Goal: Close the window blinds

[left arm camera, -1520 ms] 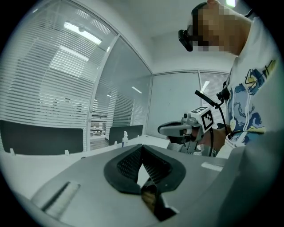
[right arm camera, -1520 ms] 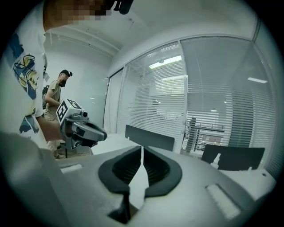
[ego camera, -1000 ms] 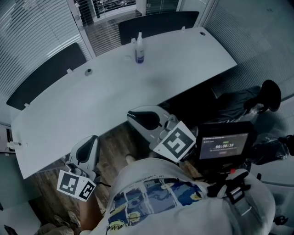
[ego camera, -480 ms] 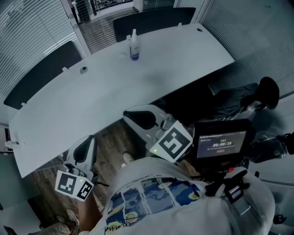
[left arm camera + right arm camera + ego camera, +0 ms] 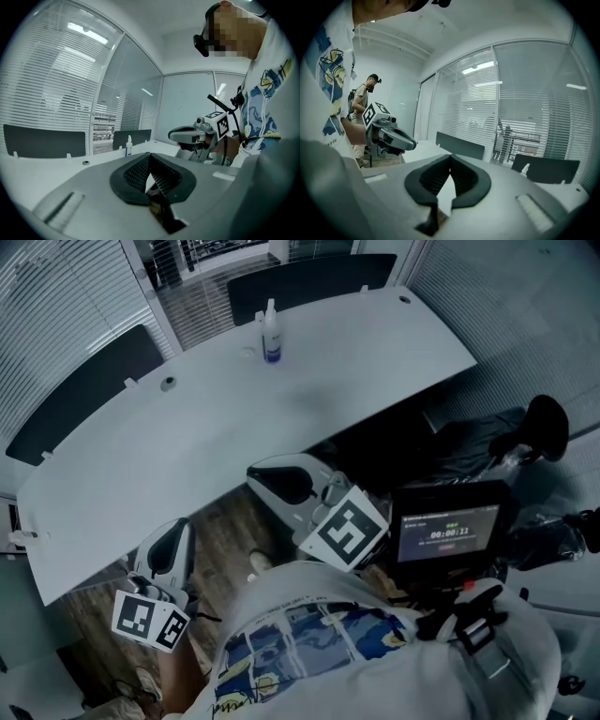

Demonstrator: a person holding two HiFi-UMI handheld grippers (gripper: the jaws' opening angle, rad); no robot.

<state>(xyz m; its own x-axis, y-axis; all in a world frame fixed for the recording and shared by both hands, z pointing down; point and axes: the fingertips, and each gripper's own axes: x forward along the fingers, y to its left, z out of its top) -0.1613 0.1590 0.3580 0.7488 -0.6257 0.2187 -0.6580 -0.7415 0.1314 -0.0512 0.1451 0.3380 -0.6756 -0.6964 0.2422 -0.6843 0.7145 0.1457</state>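
Note:
Slatted window blinds [image 5: 56, 306] hang behind glass beyond the white table [image 5: 216, 446]; more blinds [image 5: 525, 287] cover the wall at the right. In the left gripper view the blinds [image 5: 56, 84] fill the left side, and in the right gripper view the blinds [image 5: 511, 108] stand straight ahead. My left gripper [image 5: 181, 529] is held low by the table's near edge, shut and empty. My right gripper [image 5: 262, 476] sits just under that edge, also shut with nothing in it. Both are far from the blinds. Each gripper shows in the other's view: the right gripper [image 5: 180, 135] and the left gripper [image 5: 410, 143].
A small spray bottle [image 5: 271, 331] stands on the table's far side. Two dark chair backs [image 5: 80, 390] line the far edge. A monitor [image 5: 448, 532] and black gear are at my right. Another person [image 5: 363, 103] stands in the background.
The head view has drifted a little, so the table and bottle sit slightly further left and up. Both grippers keep their pose and stay shut.

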